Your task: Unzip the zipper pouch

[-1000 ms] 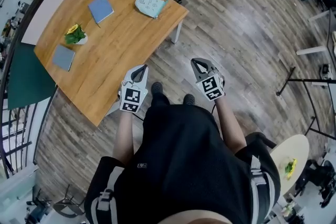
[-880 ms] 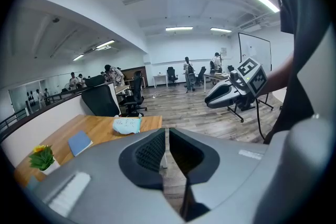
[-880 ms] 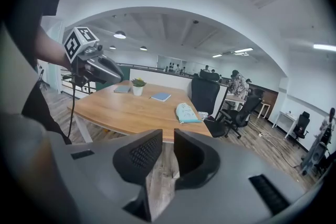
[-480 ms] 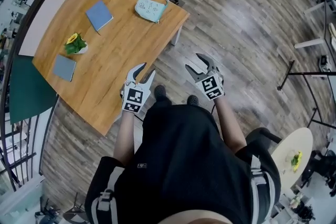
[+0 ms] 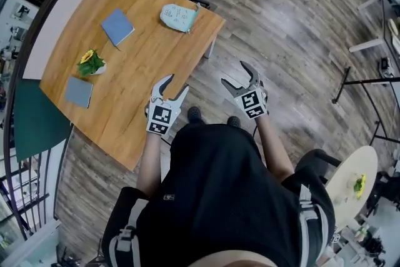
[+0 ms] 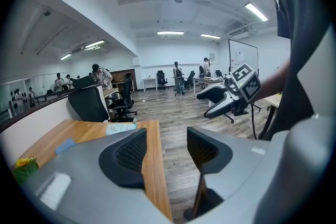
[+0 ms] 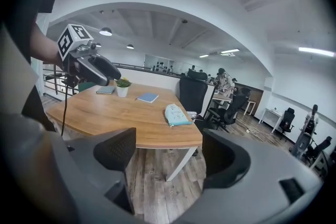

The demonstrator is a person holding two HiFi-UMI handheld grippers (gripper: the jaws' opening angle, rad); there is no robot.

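Head view: one zipper pouch (image 5: 177,16), two notebooks (image 5: 118,26) (image 5: 79,92), one plant (image 5: 90,62)

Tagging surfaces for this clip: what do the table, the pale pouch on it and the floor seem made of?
Table: wood or wood-look laminate, matte, warm lengthwise grain; which one cannot be told.
Pouch: probably soft fabric, pale mint, rounded and slightly slumped.
Floor: wood-look planks, grey-brown, semi-gloss; light glares off them.

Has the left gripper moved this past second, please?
Yes: the left gripper moved further over the table's edge; its jaws have just been opening, nothing between them.
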